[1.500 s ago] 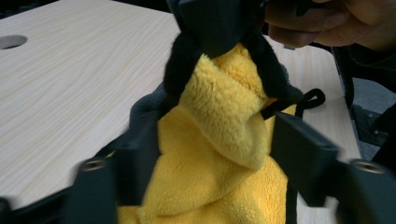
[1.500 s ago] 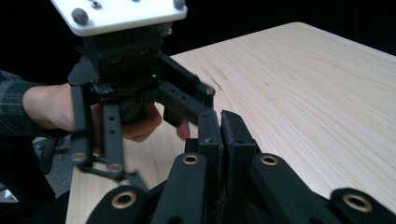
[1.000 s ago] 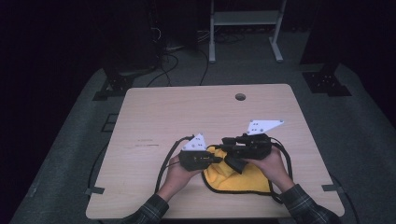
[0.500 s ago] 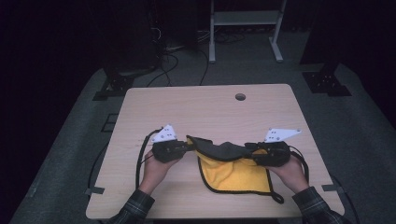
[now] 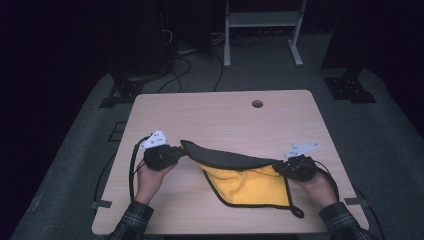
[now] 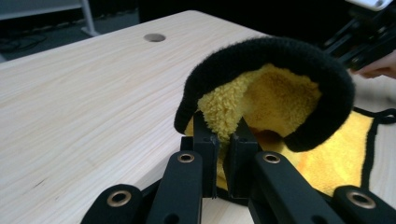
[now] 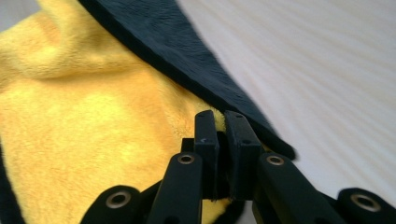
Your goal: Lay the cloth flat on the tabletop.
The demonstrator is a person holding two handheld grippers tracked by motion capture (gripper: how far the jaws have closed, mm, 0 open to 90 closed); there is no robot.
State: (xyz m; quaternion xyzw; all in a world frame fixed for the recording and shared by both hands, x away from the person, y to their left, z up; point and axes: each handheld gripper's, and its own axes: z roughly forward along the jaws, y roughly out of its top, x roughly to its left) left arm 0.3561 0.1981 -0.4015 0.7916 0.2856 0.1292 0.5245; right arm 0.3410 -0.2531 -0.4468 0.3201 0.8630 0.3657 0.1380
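Observation:
A yellow fleece cloth [image 5: 245, 185] with a black border and black back hangs stretched between my two grippers over the wooden table [image 5: 225, 115]. My left gripper [image 5: 177, 152] is shut on one corner, and the cloth [image 6: 280, 93] curls over its tips [image 6: 223, 135] with the black edge on top. My right gripper [image 5: 280, 167] has just been closing and now pinches the opposite edge of the cloth [image 7: 93, 116] between its pads [image 7: 223, 119]. The lower part of the cloth lies flat on the table toward the front edge.
A small round hole [image 5: 257, 103] sits near the table's far edge. Cables trail from both grippers over the table's sides. On the dark floor behind stand a white frame [image 5: 260, 30] and black stand bases [image 5: 350, 87].
Both hands have moved apart from the middle of the table, left hand leftward and right hand rightward and lower. The bunched cloth is now pulled out wide between them.

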